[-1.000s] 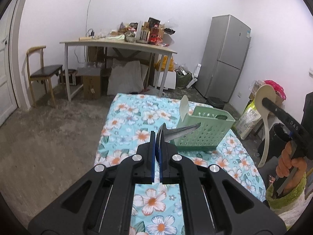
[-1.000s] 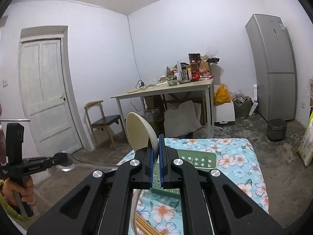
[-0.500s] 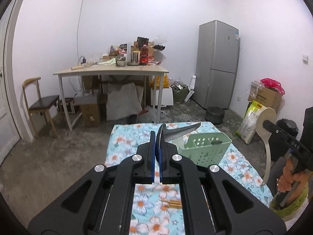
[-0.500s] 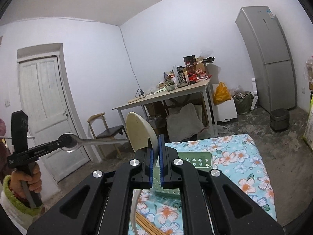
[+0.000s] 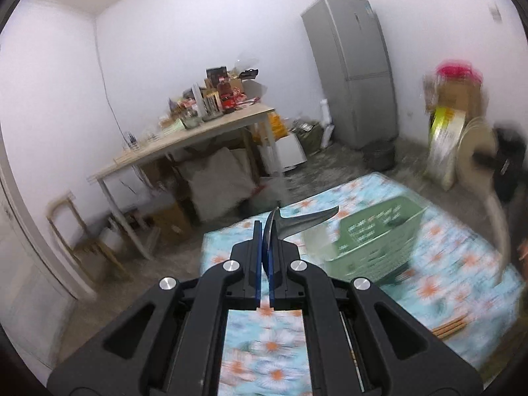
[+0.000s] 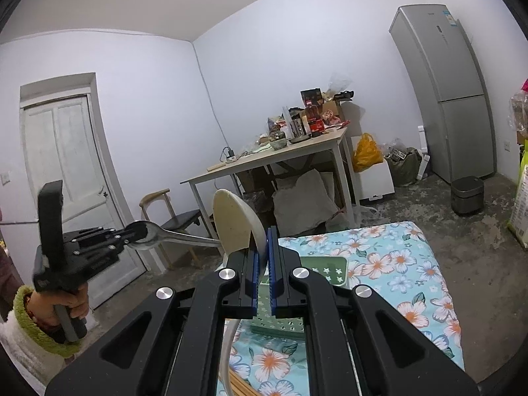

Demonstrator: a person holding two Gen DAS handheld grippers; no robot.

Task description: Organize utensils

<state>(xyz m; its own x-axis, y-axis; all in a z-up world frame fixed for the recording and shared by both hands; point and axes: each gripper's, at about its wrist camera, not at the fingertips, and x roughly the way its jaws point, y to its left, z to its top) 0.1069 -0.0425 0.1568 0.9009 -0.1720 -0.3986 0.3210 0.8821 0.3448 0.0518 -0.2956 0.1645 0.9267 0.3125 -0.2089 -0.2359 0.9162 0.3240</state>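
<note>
My left gripper [image 5: 265, 231] is shut on the bowl of a metal spoon [image 5: 303, 222], whose handle sticks out to the right above the green slotted basket [image 5: 373, 241]. In the right wrist view the same gripper [image 6: 137, 232] hangs at the left with the metal spoon [image 6: 180, 237] pointing at the cream spoon. My right gripper [image 6: 262, 241] is shut on a cream rice spoon [image 6: 232, 224], bowl up, above the basket [image 6: 283, 310]. It shows blurred at the left wrist view's right edge [image 5: 485, 161].
The basket stands on a floral cloth table [image 6: 396, 264]. Wooden chopsticks [image 5: 448, 328] lie on the cloth near its front. Behind are a cluttered wooden table [image 6: 280, 161], a chair [image 6: 171, 214], a grey fridge [image 6: 448, 99] and a white door [image 6: 66, 171].
My left gripper has rolled and swung sideways with the metal spoon, so its view now tilts. In the right wrist view it has risen and come nearer. The right gripper has hardly shifted.
</note>
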